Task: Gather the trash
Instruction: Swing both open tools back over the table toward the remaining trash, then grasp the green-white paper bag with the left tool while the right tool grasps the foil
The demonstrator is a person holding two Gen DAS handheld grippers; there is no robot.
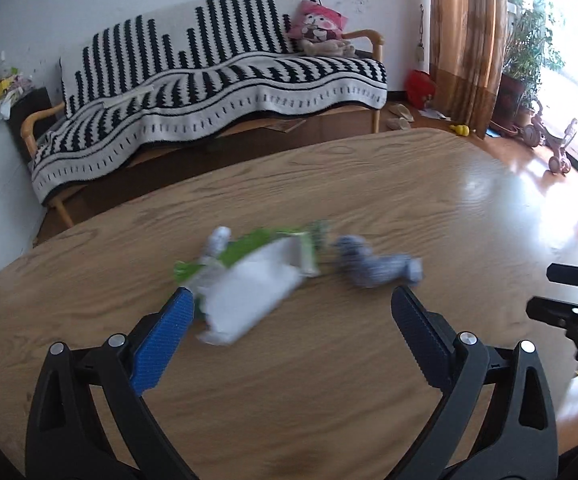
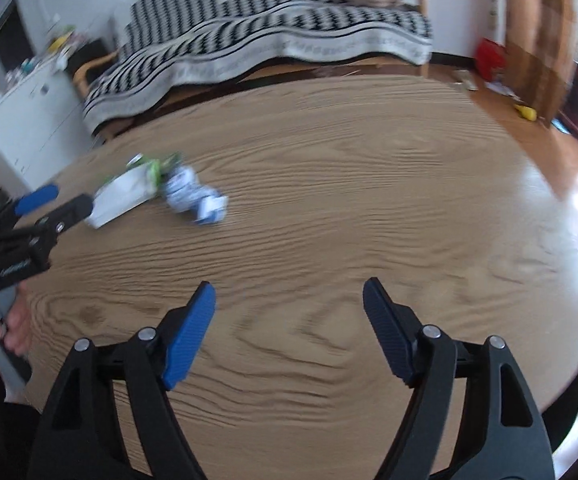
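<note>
Wooden table bears a green-white wrapper beside crumpled blue-white paper.

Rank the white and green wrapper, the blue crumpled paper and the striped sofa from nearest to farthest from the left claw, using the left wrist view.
1. White and green wrapper, just beyond the left claw, toward its left finger.
2. Blue crumpled paper, a little farther, right of centre.
3. Striped sofa, beyond the table, against the wall.
</note>
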